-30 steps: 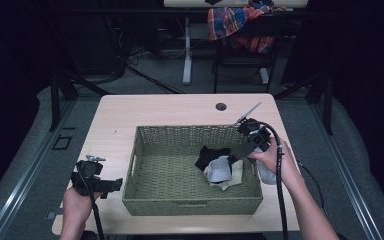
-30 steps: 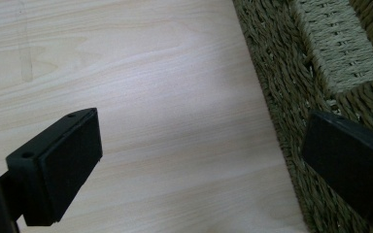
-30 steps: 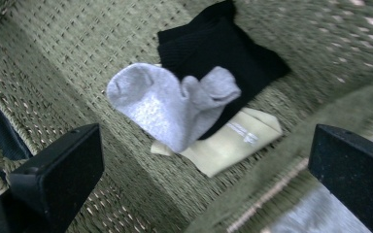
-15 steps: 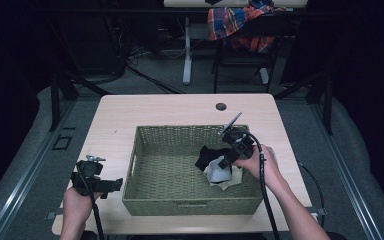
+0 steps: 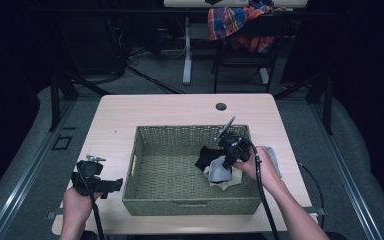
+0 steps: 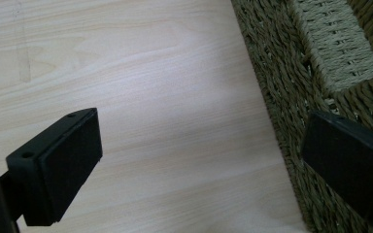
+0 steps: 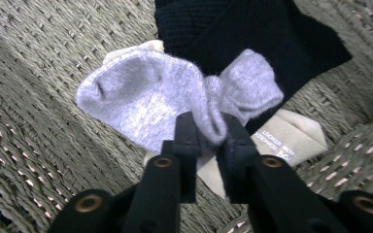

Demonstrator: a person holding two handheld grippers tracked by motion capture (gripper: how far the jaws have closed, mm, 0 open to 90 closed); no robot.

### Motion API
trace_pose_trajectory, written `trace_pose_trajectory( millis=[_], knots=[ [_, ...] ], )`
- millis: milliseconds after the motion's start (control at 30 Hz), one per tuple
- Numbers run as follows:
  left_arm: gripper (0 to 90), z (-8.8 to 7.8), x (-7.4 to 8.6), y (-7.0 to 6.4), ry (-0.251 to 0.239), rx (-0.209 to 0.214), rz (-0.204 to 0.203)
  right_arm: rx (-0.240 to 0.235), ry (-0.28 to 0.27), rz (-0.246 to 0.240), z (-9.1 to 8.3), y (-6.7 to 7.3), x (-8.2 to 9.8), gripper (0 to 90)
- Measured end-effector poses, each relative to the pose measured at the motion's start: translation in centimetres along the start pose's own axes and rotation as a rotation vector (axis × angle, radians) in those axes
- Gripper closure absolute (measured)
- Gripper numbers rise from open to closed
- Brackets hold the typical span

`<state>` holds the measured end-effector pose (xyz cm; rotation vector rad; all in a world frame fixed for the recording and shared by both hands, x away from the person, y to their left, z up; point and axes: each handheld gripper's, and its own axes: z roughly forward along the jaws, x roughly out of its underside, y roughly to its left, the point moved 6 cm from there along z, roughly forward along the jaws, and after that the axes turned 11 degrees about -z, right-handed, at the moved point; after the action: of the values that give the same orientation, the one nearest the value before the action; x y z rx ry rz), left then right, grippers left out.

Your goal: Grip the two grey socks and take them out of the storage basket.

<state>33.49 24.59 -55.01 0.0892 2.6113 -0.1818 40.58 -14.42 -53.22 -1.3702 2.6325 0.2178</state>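
Item 1, your right gripper [image 7: 208,138]: reaches down into the woven basket [image 5: 150,200] at its 3 o'clock side. Its jaws have just been closing and now pinch a fold of the grey sock [image 7: 145,104], with the cloth bunched up between the pads. In the high view this gripper [image 5: 226,165] sits over the small heap of cloth.

Item 2, grey sock [image 5: 218,173]: lies inside the basket near its right wall, partly on top of the other pieces, and is clamped at its middle by your right gripper.

Item 3, black sock [image 7: 252,34]: lies at 12 o'clock from the grey sock, touches it and passes partly beneath it. In the high view the black sock [image 5: 207,156] lies at 10 o'clock from the grip.

Item 4, cream sock [image 7: 284,138]: lies flat beneath the grey one and sticks out at 4 o'clock, showing a printed band.

Item 5, your left gripper [image 6: 199,160]: its jaws stand wide apart with nothing between them, over bare table [image 6: 141,87], and the basket's outer wall [image 6: 291,73] is just beside one jaw. In the high view it [image 5: 111,185] sits at 9 o'clock of the basket, level with its near corner.

Item 6, grey cloth [image 5: 272,160]: lies on the table outside the basket, at 3 o'clock, just beside your right hand [image 5: 255,167].
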Motion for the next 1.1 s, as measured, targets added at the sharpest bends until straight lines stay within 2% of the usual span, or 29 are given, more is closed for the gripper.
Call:
trace_pose_trajectory(
  millis=[100,200,367,500,1100],
  knots=[
    [1.6,0.0,0.0,0.0,0.0,0.0,0.0,0.008,-0.01,-0.002,-0.6,0.0,0.0,83.0],
    [1.6,0.0,0.0,0.0,0.0,0.0,0.0,0.018,-0.051,-0.008,-1.8,0.1,-0.1,83.1],
    [1.6,0.1,0.0,-0.1,0.001,0.0,0.002,0.024,-0.084,-0.011,-3.1,0.1,-0.1,83.2],
    [1.6,0.0,0.0,0.0,0.002,0.0,0.001,0.042,-0.13,-0.012,-4.6,0.2,-0.1,83.1],
    [1.6,0.1,0.0,-0.1,0.001,0.0,0.001,0.076,-0.223,-0.018,-8.4,0.1,0.4,83.1]
  ],
)
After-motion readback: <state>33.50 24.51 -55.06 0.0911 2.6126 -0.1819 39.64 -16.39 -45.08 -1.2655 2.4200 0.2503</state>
